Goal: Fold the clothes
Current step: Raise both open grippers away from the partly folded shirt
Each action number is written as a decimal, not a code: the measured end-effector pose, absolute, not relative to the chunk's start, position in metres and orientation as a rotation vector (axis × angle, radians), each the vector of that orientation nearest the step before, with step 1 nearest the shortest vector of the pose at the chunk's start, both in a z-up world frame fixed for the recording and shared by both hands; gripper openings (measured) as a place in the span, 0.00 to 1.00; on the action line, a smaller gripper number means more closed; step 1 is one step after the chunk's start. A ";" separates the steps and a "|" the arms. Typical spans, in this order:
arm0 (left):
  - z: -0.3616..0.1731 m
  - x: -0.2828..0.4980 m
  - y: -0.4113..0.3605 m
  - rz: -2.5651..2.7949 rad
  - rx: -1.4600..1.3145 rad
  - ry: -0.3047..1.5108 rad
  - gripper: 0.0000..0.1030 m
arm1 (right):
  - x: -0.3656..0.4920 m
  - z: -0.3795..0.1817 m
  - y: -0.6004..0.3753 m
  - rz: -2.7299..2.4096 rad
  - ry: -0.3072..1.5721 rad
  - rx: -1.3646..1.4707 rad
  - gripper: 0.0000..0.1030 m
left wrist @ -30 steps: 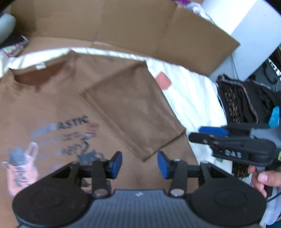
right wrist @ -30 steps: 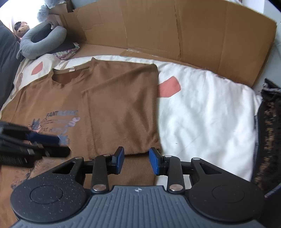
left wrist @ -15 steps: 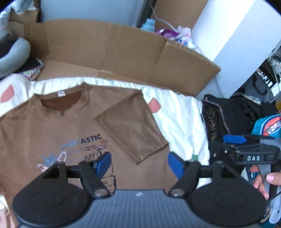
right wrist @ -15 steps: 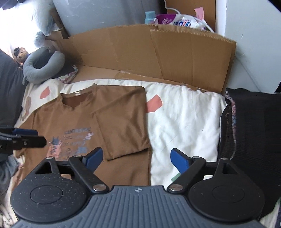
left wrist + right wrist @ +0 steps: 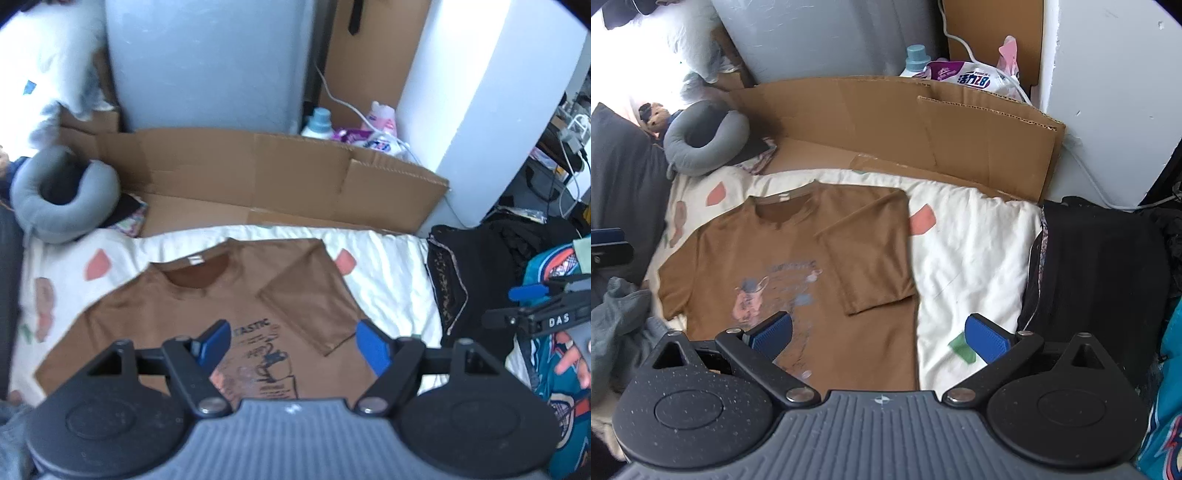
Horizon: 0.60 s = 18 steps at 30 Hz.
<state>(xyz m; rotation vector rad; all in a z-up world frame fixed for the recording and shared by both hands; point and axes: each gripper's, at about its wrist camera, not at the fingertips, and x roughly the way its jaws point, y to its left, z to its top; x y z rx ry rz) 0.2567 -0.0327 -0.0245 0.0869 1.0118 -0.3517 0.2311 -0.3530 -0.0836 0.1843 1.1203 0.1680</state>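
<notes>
On white quilt (image 5: 975,236): brown t-shirt (image 5: 738,254) flat, front up, one sleeve (image 5: 871,258) folded over chest. Print on chest blurred, letters partly covered by sleeve; hem cut off behind gripper bodies. Soft knit cloth, quilt puffy with coloured patches. Behind t-shirt: stiff corrugated cardboard (image 5: 886,122); beside it grey U-shaped neck pillow (image 5: 701,144). Left gripper (image 5: 293,345) and right gripper (image 5: 879,334) above t-shirt, jaws just been opening, spread wide, nothing between them.
</notes>
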 end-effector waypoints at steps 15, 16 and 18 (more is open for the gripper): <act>0.058 0.219 0.061 -0.224 0.043 0.975 0.83 | 0.225 0.001 -0.329 0.203 1.094 0.183 1.00; 0.060 0.216 0.066 -0.216 0.041 0.976 0.83 | 0.225 0.004 -0.327 0.202 1.092 0.183 1.00; 0.064 0.210 0.076 -0.207 0.026 0.979 0.84 | 0.224 0.010 -0.324 0.199 1.088 0.188 1.00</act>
